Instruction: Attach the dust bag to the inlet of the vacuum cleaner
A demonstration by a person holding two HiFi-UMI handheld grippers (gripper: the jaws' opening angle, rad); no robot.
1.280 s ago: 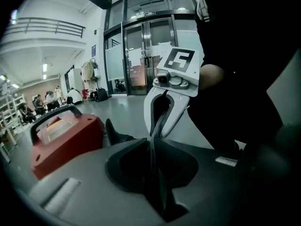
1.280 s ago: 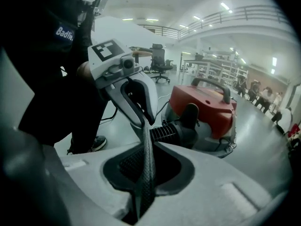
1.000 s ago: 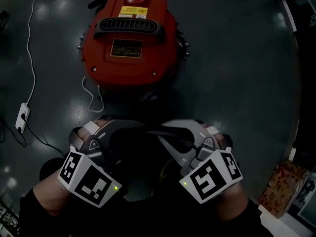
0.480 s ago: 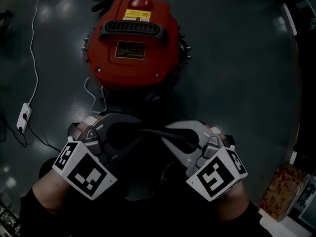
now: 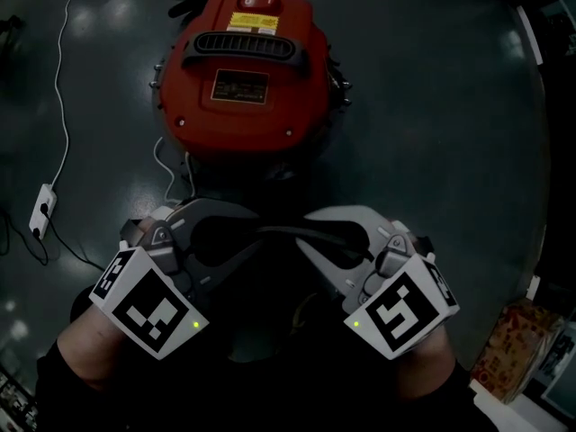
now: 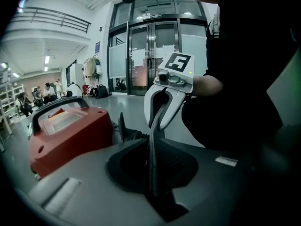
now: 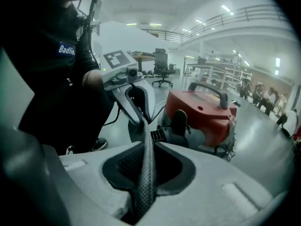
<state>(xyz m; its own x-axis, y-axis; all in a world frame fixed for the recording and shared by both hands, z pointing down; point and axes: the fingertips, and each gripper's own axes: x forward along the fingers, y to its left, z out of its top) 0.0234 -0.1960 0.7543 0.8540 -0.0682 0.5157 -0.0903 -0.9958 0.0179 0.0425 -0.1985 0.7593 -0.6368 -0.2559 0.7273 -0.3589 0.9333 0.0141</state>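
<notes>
My left claw pinches one end of the dust bag, and its jaws have just been closing a bit. My right claw pinches the other end, its jaws just opening a bit. The bag's dark edge stretches between them. Farther off, the red vacuum cleaner sits on the floor

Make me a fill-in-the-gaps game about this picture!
The vacuum cleaner on the floor is ___.
The left gripper and right gripper pinch one dark mesh strip, stretched ___ them.
In the head view, the white power socket lies at the ___ edge.
Missing: red, between, left.
Left jaws just closed slightly, right jaws opened slightly, strip between both.
</notes>
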